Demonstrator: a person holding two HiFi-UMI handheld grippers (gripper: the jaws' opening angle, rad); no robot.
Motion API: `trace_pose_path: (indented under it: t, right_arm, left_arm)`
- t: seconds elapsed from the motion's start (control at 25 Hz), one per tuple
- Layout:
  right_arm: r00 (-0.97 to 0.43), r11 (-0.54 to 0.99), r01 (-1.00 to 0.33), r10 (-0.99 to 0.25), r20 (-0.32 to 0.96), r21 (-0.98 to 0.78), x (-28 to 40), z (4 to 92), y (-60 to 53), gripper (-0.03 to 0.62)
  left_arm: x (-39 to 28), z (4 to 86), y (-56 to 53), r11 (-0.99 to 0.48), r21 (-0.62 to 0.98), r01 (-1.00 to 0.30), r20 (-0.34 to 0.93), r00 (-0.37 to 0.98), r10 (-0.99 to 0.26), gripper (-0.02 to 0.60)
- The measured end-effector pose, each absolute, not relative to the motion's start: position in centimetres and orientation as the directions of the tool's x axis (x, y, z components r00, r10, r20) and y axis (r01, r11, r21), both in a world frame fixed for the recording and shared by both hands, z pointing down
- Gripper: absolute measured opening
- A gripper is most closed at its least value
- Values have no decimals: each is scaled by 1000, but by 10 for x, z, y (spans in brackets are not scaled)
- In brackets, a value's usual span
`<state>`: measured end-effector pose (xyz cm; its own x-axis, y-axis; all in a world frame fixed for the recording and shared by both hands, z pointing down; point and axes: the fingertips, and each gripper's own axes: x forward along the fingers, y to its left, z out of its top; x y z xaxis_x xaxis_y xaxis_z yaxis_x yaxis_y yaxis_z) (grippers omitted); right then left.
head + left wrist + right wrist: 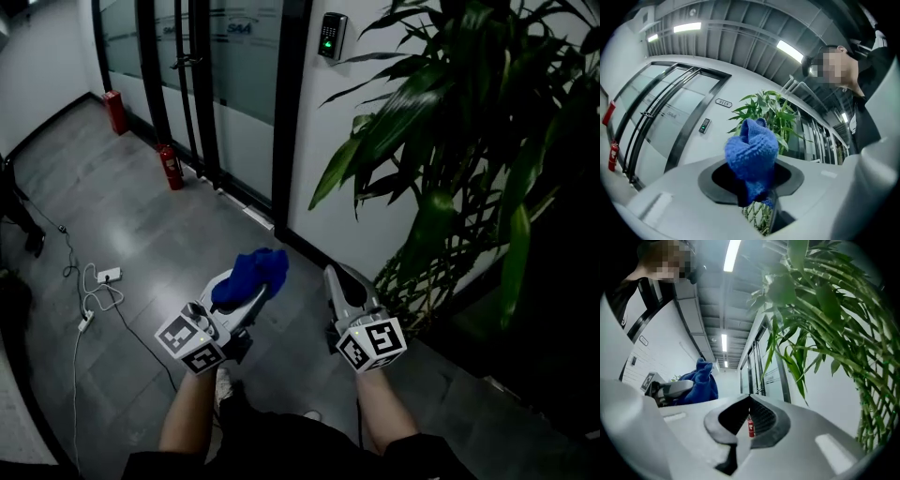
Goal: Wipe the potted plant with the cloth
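My left gripper (257,296) is clamped on the blue cloth (251,274), which is soft, light and bunched above the jaws. The right gripper (332,277) is closed, empty. The potted plant (450,141) stands beside the wall (thin, bendy leaves, so I'd support each underneath).

Jaws of right gripper (749,413) together; cloth (697,386), plant (825,310) near.

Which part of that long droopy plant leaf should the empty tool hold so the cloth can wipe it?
Probably the middle of the drooping leaf, pinched across its flat faces. Its tip hangs down and out toward the right tool, which holds nothing. So come from below and from the left, away from the other leaves crowded further right.
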<state>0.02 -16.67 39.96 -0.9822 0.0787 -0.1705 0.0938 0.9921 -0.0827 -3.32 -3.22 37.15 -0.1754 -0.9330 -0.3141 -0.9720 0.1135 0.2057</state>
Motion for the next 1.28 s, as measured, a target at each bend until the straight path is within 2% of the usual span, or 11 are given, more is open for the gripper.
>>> trace_pose_path:
  t: [0.16,0.36,0.64,0.84,1.04,1.16,1.28]
  right_arm:
    - [-989,996,50,39,-141,-76,-38,403,-140,3]
    - [-991,998,-53,-58,-117,-45,-95,407,-124,3]
    - [-958,961,-267,-273,-87,-78,-125,417,-136,3]
    - [-898,902,-425,-430,-94,-71,-100,403,-171,3]
    - [-832,846,-530,-532,-157,-59,-74,375,-212,3]
    - [-800,820,-569,-568,-192,-54,-69,361,-234,3]
    - [-806,831,-555,-549,-223,-39,-80,347,-241,3]
  left_arm:
    - [-75,370,-15,70,141,-988,-310,-111,-944,152]
    - [-145,364,-17,-62,126,-990,-333,16,-943,150]
    - [-196,355,-38,-271,95,-958,-309,230,-923,149]
    - [-197,336,-79,-381,55,-923,-293,350,-890,150]
    - [-178,296,-127,-452,-80,-888,-272,456,-848,150]
    - [-164,264,-152,-525,-114,-844,-285,534,-796,150]
    - [-159,233,-173,-506,-208,-837,-272,546,-792,150]
